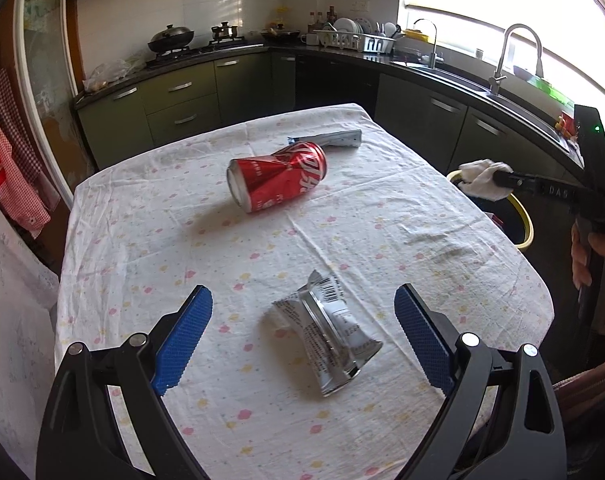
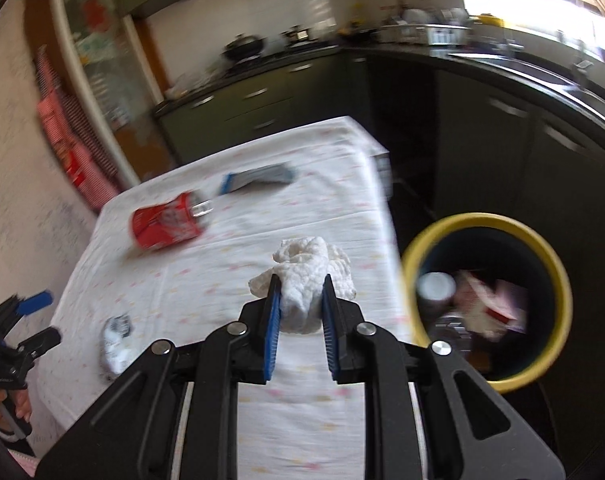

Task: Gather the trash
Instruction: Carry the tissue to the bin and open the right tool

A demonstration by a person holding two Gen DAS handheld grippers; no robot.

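Note:
My right gripper (image 2: 301, 286) is shut on a crumpled white tissue (image 2: 308, 272), held near the table's right edge beside a yellow-rimmed bin (image 2: 550, 264). The left wrist view shows that same tissue (image 1: 480, 178) in the right gripper (image 1: 502, 178) over the bin's rim (image 1: 522, 216). My left gripper (image 1: 302, 312) stands open above a crumpled silver wrapper (image 1: 328, 336), touching nothing. A dented red can (image 1: 278, 176) lies on its side mid-table, with a grey-blue flattened pack (image 1: 334, 139) behind it.
The table wears a white dotted cloth (image 1: 162, 248). The bin holds several pieces of trash (image 2: 482, 304). Green kitchen cabinets (image 1: 190, 100) and a sink counter (image 1: 462, 80) curve behind and to the right. A person's hand (image 1: 582, 256) grips the right tool's handle.

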